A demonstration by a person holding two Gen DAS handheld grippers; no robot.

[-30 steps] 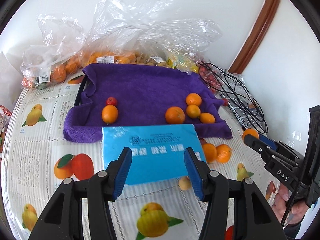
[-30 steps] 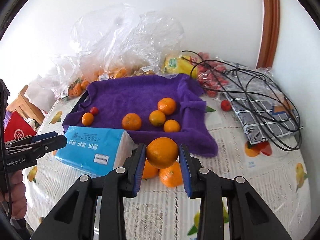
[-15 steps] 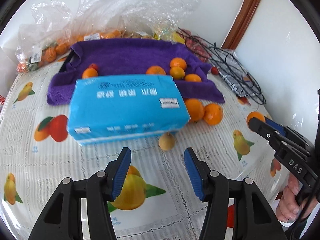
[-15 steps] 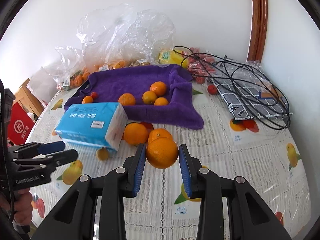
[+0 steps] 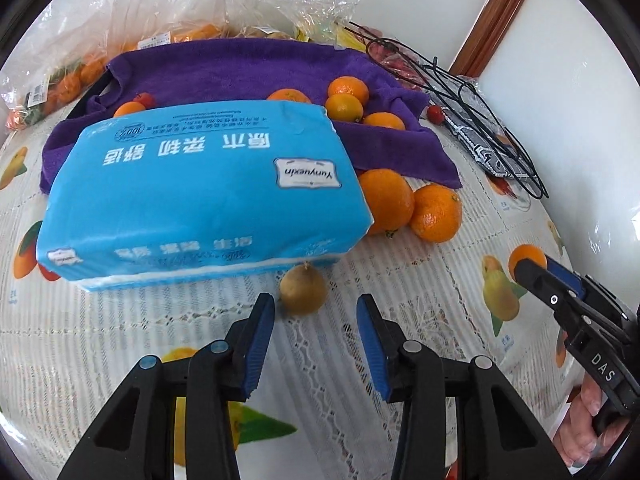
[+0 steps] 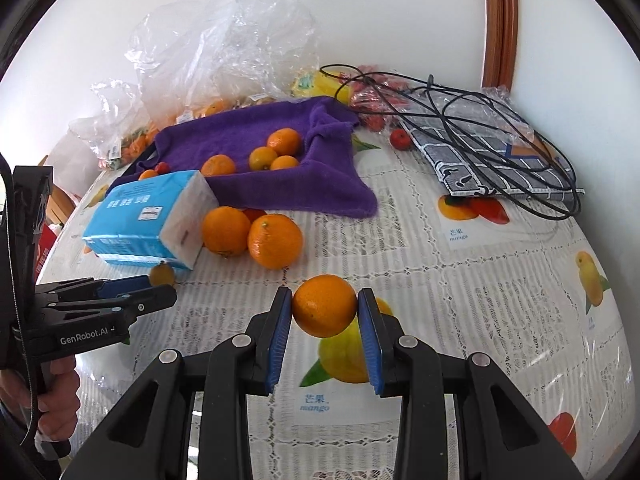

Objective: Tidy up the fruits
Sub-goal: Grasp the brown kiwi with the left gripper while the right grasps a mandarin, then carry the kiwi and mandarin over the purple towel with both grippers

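Observation:
My left gripper [image 5: 315, 308] hangs low over the tablecloth with its jaws closing. A small brownish fruit [image 5: 302, 288] lies just ahead of its tips, beside the blue tissue pack [image 5: 200, 196], and the pads do not touch it. My right gripper [image 6: 324, 300] is shut on an orange [image 6: 324, 306] above the cloth. Two loose oranges [image 6: 250, 234] lie by the pack. Several smaller oranges [image 6: 266, 156] and a small red fruit [image 6: 162, 167] rest on the purple towel [image 6: 280, 188].
Clear plastic bags of fruit [image 6: 208, 60] stand behind the towel. Black cables [image 6: 460, 120] lie over a checked packet [image 6: 500, 160] at the right, with a red fruit [image 6: 400, 138] near it. A white wall bounds the table's far side.
My left gripper sank toward the table and drew close to the small brownish fruit, its jaws narrowing. The right gripper, still holding the orange, came down and back from the towel.

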